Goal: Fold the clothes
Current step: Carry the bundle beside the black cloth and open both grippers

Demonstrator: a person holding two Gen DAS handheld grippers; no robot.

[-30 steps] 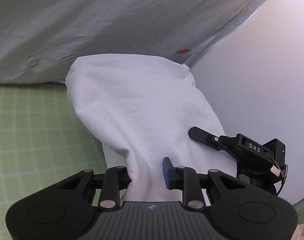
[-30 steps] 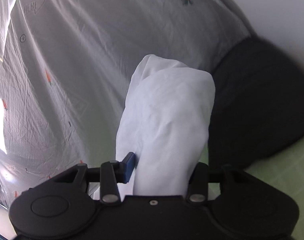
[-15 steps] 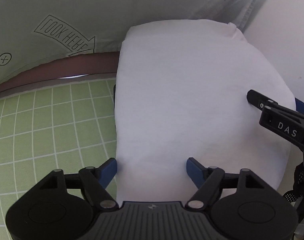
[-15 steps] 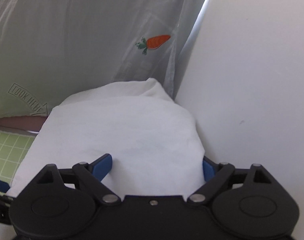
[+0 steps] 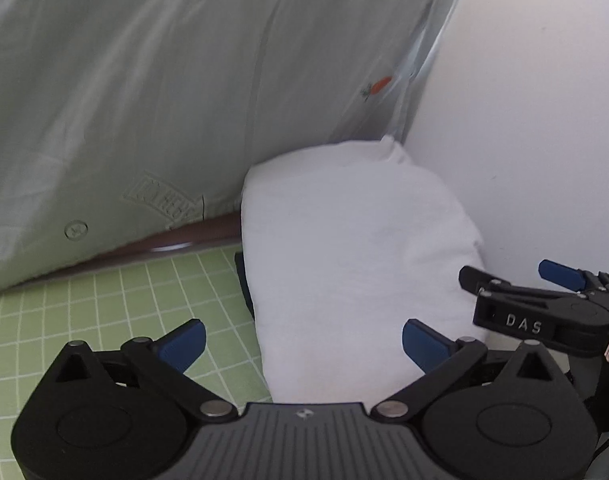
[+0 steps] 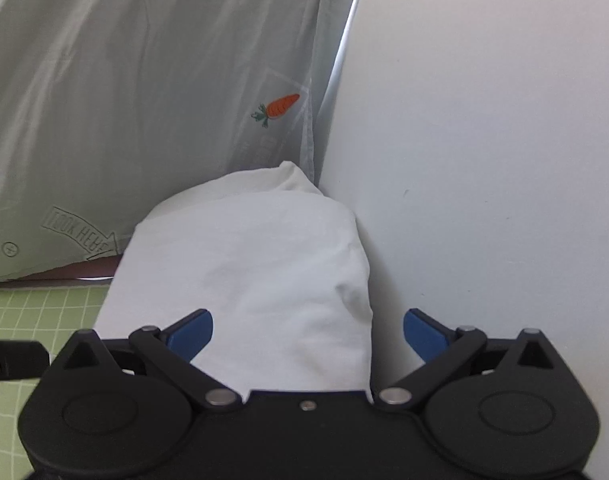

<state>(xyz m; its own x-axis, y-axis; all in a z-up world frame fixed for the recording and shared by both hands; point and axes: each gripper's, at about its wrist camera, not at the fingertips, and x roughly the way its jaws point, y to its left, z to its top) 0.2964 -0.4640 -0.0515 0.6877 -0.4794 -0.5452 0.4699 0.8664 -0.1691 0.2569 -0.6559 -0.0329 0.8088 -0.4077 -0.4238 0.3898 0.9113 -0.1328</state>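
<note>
Folded white cloth point(image 5: 356, 264) laid at frame centre on green mat point(image 5: 104, 304), left gripper point(image 5: 304, 340) and right gripper point(image 6: 308, 332) held low behind it, both spread wide, nothing gripped.

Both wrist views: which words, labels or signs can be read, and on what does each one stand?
"DAS": white letters on the black body of the right tongs, seen from the left wrist.
"LOOK HERE": inside an arrow outline printed on the grey sheet; the first letter is unclear.
The same arrow print in the left wrist view is too blurred to read.
Circled plus sign: on the grey sheet, beside the arrow.
</note>
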